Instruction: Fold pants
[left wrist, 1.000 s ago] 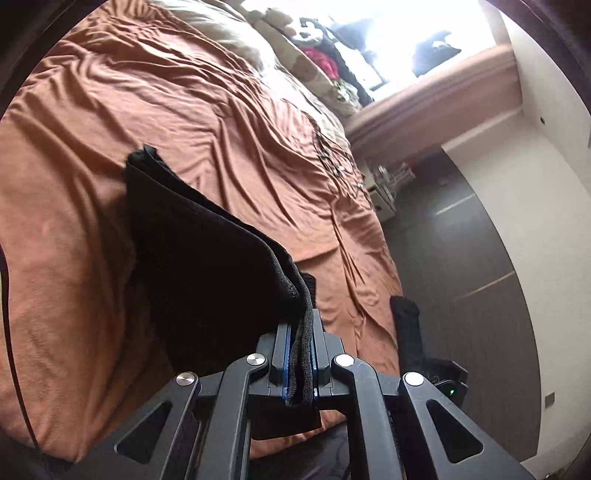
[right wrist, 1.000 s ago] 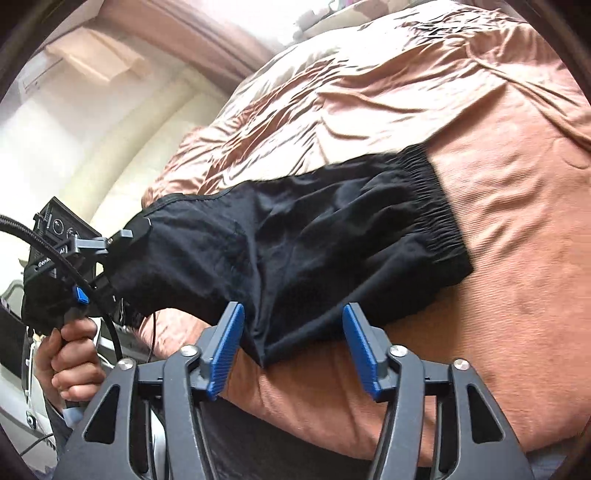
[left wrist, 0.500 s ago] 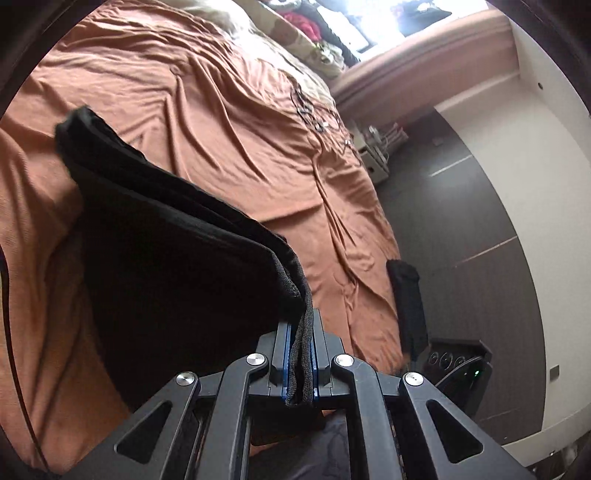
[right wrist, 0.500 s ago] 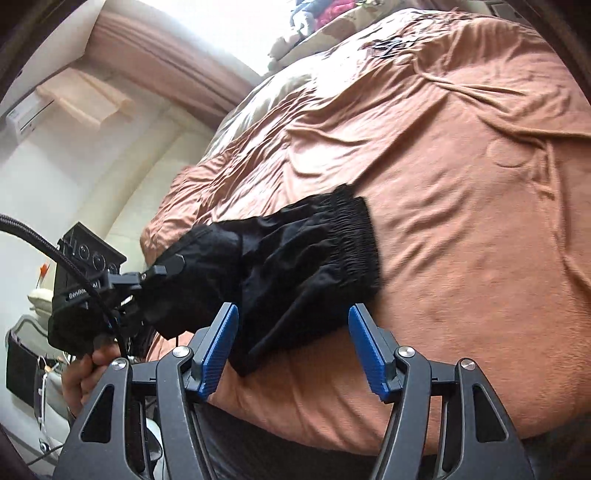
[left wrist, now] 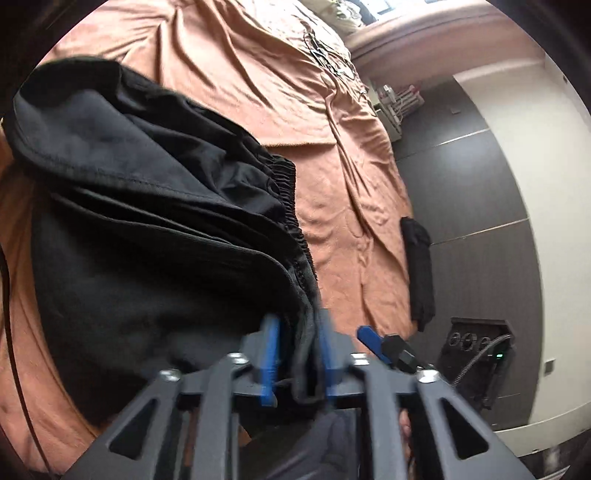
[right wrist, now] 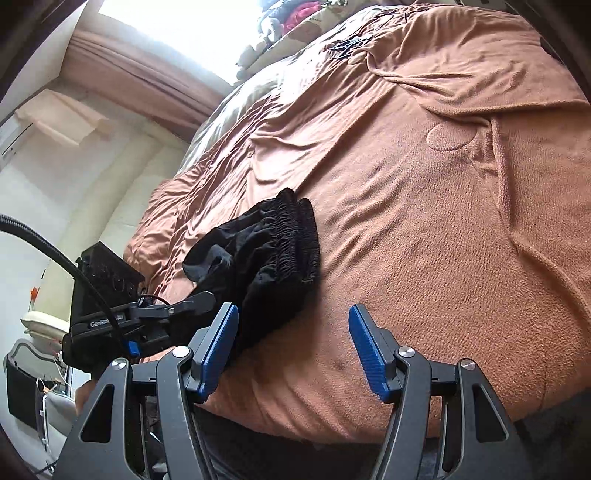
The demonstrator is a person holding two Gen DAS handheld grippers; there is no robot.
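Observation:
The black pants [left wrist: 147, 221] lie bunched and folded over on the brown bedspread [left wrist: 258, 66], elastic waistband [left wrist: 291, 206] toward the right. My left gripper [left wrist: 297, 354] is at their near edge with its blue pads parted and a fold of black cloth still hanging between them. In the right wrist view the pants [right wrist: 266, 254] lie left of centre near the bed's front edge, the left gripper [right wrist: 192, 301] touching them. My right gripper [right wrist: 291, 347] is open and empty, held above the bedspread [right wrist: 424, 184] just right of the pants.
Pillows and clothes [right wrist: 280, 22] sit at the bed's far end under a bright window. A dark garment [left wrist: 419, 266] hangs at the bed's right edge beside grey wardrobe doors [left wrist: 480, 229]. A white wall and curtain [right wrist: 122, 70] are at left.
My left gripper carried the pant end over onto the waistband, folding the pants shorter, and its jaws have parted. My right gripper stayed open and drew back to the right.

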